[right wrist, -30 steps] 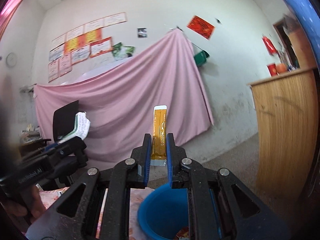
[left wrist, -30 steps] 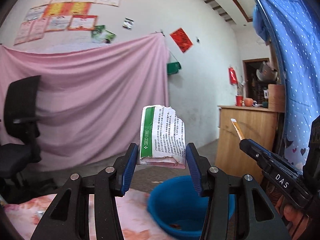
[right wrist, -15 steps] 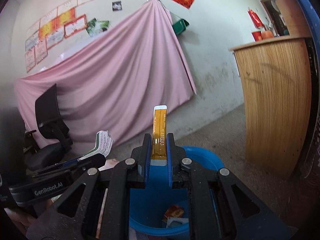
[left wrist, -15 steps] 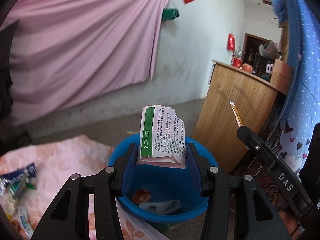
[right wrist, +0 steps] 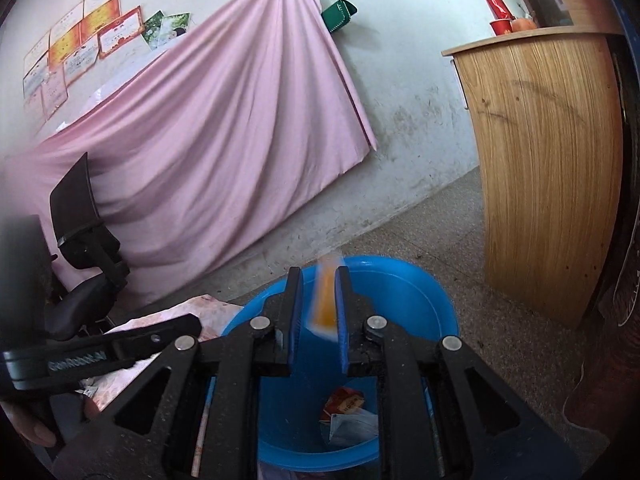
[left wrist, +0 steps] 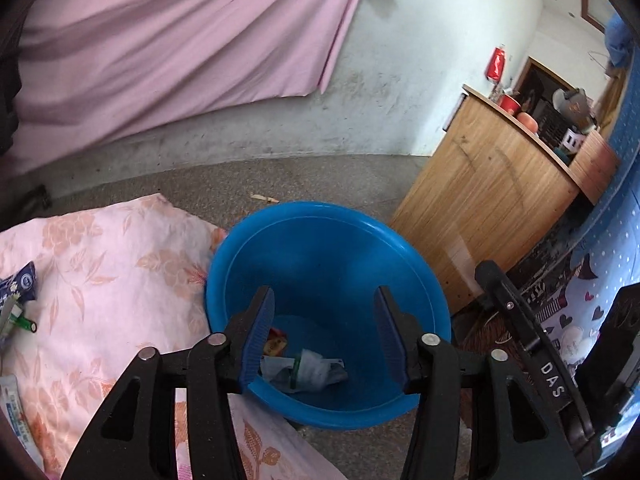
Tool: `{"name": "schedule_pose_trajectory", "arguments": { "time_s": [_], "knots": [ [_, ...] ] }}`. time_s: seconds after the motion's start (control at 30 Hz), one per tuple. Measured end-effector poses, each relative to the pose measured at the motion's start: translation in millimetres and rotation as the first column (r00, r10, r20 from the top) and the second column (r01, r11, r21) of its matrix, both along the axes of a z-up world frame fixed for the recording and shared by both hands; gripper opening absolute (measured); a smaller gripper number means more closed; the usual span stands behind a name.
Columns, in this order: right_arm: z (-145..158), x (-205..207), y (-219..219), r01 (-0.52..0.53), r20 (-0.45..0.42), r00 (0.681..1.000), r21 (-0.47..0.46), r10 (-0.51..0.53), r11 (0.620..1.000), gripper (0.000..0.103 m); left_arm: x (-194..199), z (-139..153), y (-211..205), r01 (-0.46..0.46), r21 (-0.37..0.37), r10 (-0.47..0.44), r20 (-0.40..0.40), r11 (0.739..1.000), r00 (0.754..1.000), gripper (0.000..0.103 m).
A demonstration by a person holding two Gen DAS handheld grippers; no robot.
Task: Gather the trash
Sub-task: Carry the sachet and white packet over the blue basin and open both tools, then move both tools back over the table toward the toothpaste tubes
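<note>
Left gripper (left wrist: 324, 334): jaws spread wide, nothing between them. It hangs over the blue basin (left wrist: 304, 240), with the blue pads framing the basin's interior. Directly below the gap, on the basin floor, lies a crumpled white wrapper with green print (left wrist: 310, 368), clear of both pads. Beside it, nearer the left pad, sits a small red and yellow packet (left wrist: 275, 342).

Right gripper (right wrist: 318, 312): jaws parted by a narrow gap. An orange strip (right wrist: 325, 300) shows between the pads as a blurred streak; whether either pad touches it cannot be told. The strip is above the basin's open mouth. Further down inside the basin lie a red packet (right wrist: 344, 400) and a pale wrapper (right wrist: 352, 426).

The basin stands on the grey floor, against the edge of a pink floral cloth (left wrist: 100, 280). On that cloth, at the left border of the left wrist view, remain a dark blue packet (left wrist: 18, 290) and a small green item (left wrist: 24, 322), well apart from the basin.

Beyond the basin: a wooden counter (right wrist: 548, 168) to the right, a pink sheet (right wrist: 208, 140) hung on the wall, and a black office chair (right wrist: 84, 248) to the left.
</note>
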State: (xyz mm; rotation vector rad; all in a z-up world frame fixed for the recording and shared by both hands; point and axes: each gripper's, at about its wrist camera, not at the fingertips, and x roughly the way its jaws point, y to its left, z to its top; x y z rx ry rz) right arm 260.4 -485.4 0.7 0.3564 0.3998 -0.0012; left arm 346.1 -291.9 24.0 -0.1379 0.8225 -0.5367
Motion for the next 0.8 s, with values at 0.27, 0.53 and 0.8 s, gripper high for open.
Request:
{"name": "schedule_pose_trajectory", "arguments": {
  "time_s": [0.27, 0.53, 0.8],
  "knots": [
    [7.1, -0.6, 5.6, -0.015, 0.026, 1.000, -0.007, 0.016, 1.000, 0.072, -28.0, 18.5, 33.0, -0.064, -0.025, 0.067, 0.149, 0.998, 0.987, 0.078],
    [43.6, -19.0, 36.7, -0.074, 0.171, 0.982, -0.036, 0.079, 0.997, 0.103, -78.8, 45.7, 89.1, -0.191, -0.038, 0.191, 0.390, 0.981, 0.901, 0.101],
    [82.4, -47.1, 85.8, -0.168, 0.349, 0.918, -0.087, 0.188, 0.982, 0.103, -119.2, 55.9, 148.7, -0.300, -0.037, 0.283, 0.454, 0.953, 0.845, 0.101]
  ]
}}
